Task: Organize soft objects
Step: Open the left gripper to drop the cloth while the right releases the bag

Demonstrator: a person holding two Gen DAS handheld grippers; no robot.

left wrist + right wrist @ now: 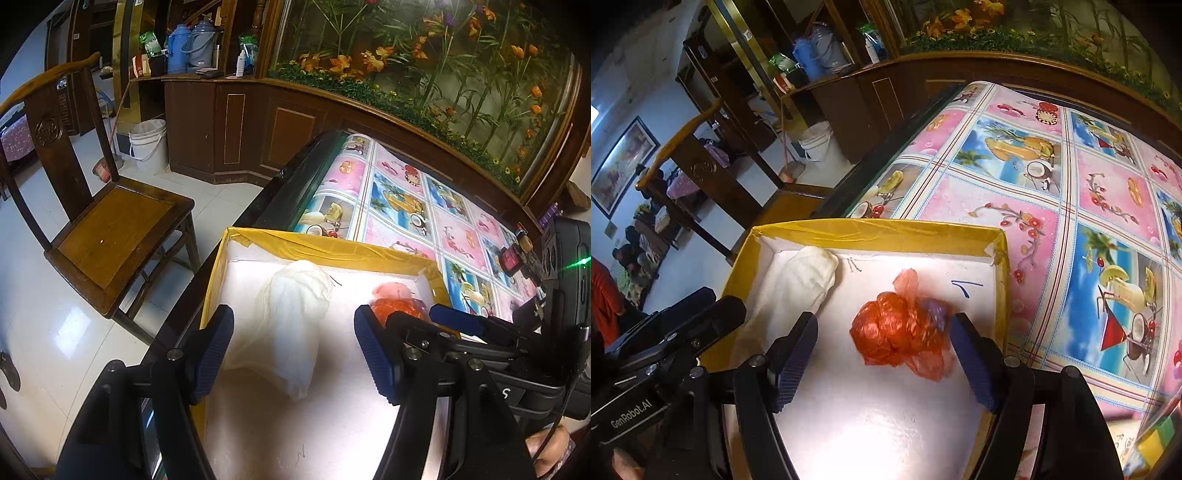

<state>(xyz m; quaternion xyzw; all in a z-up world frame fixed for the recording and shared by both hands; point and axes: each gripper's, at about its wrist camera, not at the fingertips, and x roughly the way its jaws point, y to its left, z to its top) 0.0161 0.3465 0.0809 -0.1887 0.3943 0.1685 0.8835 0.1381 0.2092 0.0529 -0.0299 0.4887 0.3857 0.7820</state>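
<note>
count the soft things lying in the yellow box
2: a white cloth at the far left of the box, and a red plastic bag right of it. Grippers hide the near part.

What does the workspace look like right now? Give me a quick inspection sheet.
Surface: table under a fruit-print cloth; open yellow-rimmed box at its near corner.
Job's things: white cloth bundle and red plastic bag, both lying in the box, apart from each other.
Clutter: small items at the table's right edge, too blurred to name.
Grippers: left gripper open over the white bundle, pads not pressing; right gripper open either side of the red bag, not pressing.
Cables: thin black cable beside the right device.
Surroundings: wooden chair, white bucket, cabinet with blue flasks, flower display.
</note>
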